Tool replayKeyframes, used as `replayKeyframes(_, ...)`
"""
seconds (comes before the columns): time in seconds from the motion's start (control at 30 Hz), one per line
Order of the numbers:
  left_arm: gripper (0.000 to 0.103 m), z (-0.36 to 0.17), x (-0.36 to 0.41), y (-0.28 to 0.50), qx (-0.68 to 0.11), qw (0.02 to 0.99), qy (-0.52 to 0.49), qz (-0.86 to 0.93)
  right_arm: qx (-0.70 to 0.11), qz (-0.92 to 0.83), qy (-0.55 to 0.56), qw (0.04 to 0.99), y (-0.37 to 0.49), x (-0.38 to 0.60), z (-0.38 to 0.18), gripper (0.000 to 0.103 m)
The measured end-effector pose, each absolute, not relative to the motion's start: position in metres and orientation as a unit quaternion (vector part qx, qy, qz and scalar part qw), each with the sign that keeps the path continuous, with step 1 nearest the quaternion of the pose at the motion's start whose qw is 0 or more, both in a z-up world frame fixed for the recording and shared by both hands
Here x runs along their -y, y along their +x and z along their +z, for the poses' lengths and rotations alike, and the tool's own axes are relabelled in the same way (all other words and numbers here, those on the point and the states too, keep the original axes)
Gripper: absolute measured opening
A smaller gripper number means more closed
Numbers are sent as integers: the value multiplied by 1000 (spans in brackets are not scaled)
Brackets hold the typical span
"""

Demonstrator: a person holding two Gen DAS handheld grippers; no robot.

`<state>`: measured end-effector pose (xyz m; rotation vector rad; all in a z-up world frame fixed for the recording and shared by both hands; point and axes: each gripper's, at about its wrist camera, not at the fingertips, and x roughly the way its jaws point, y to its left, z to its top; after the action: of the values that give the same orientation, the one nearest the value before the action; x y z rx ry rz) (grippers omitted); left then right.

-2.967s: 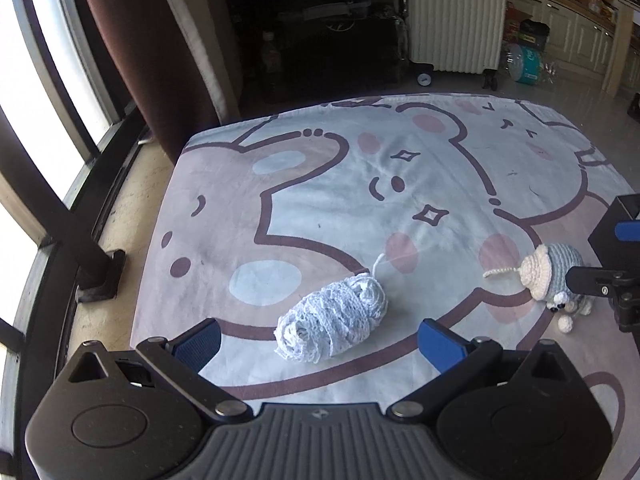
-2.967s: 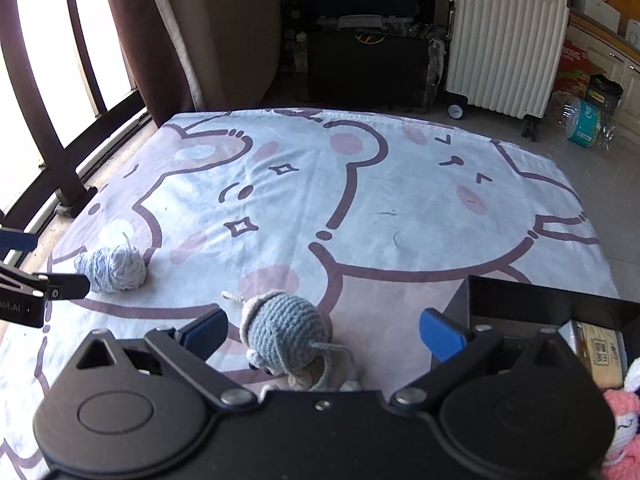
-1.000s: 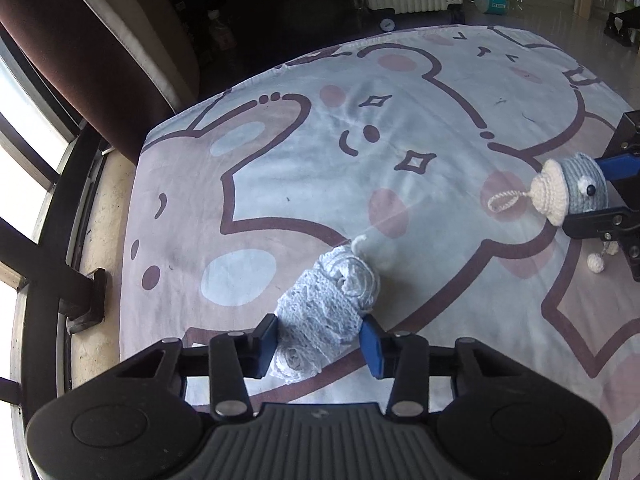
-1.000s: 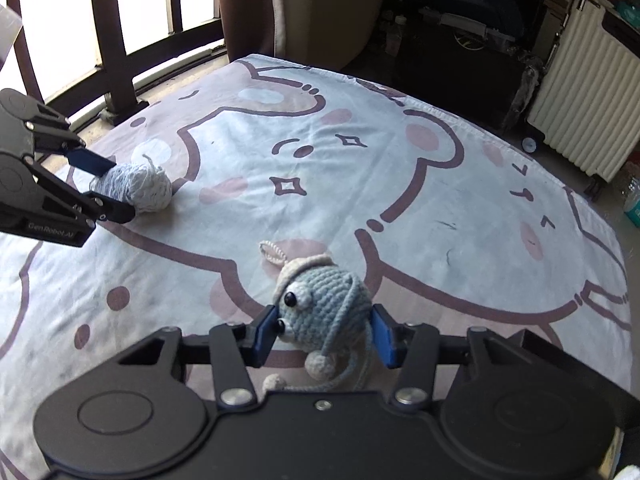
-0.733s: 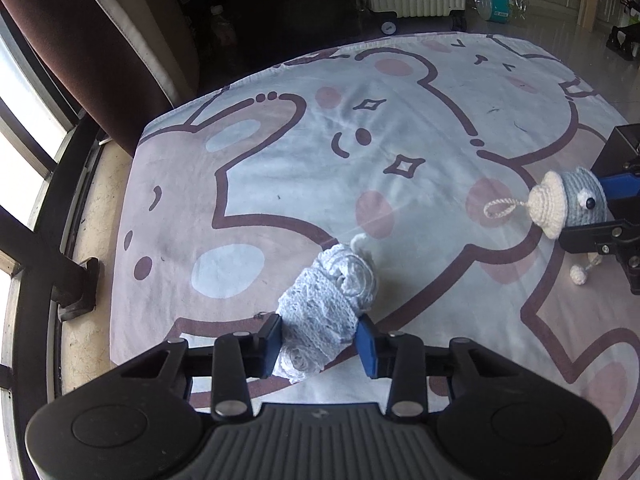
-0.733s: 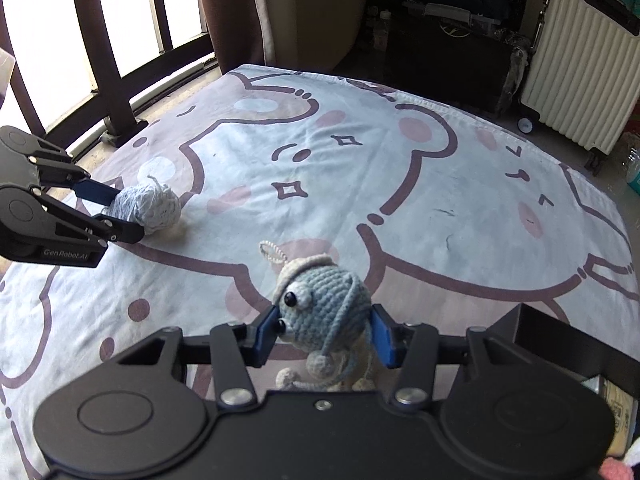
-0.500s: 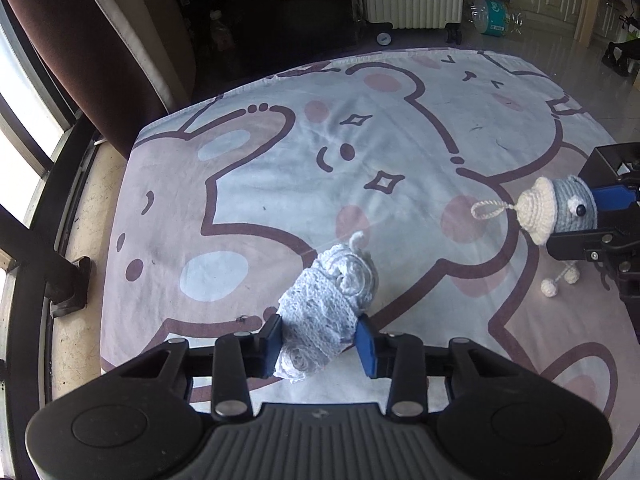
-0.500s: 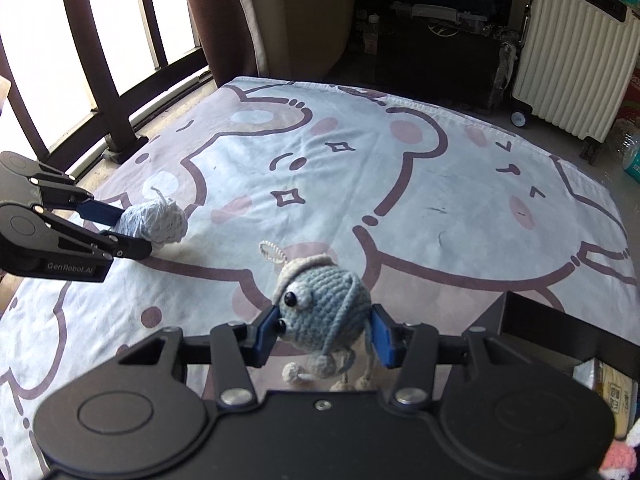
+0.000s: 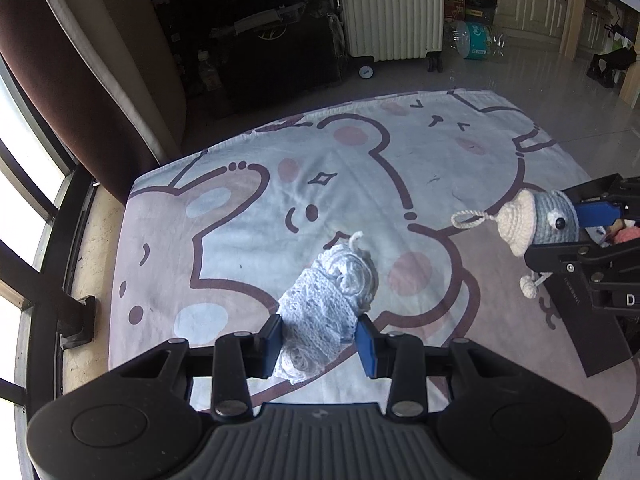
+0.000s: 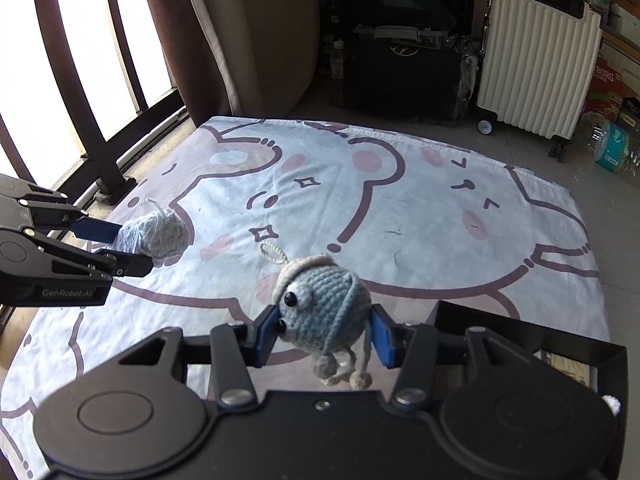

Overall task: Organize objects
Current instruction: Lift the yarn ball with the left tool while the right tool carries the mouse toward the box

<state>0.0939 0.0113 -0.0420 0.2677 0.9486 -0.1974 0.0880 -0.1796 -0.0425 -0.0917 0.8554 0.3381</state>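
We hold the left gripper [image 9: 320,338] closed on a bundle of pale blue-white lace yarn [image 9: 328,308] — a loosely wound, knobbly skein with an openwork texture and a short white cord end sticking up from its far tip at about twelve o'clock. Its blue pads press into the skein's near half from nine and three o'clock, and the bundle hangs clear above the blanket [image 9: 240,208], casting no contact we can see. In the right wrist view the same skein [image 10: 154,234] shows at nine o'clock, pinched between the left gripper's dark fingers. Our right gripper [image 10: 324,332] is clamped on a crocheted blue creature [image 10: 324,308] — a round, grey-blue knitted ball with black bead eyes, a cream cap bearing a cord loop toward eleven o'clock, and small cream pompom feet dangling below on thin strings. The pads squeeze its body from both sides, and it is lifted off the blanket. The blanket itself is pale blue and pink with brown cartoon bear outlines. At four o'clock of the right wrist view sits a black box [image 10: 520,332], its rim just beside the gripper; what lies inside is mostly hidden.
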Motion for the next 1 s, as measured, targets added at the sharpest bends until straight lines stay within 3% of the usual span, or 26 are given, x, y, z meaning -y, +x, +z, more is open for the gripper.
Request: replayKeyframes(1.0, 40, 0, 90, 87, -402, 891, 88, -192, -366, 55, 36, 928, 59, 283, 23, 50)
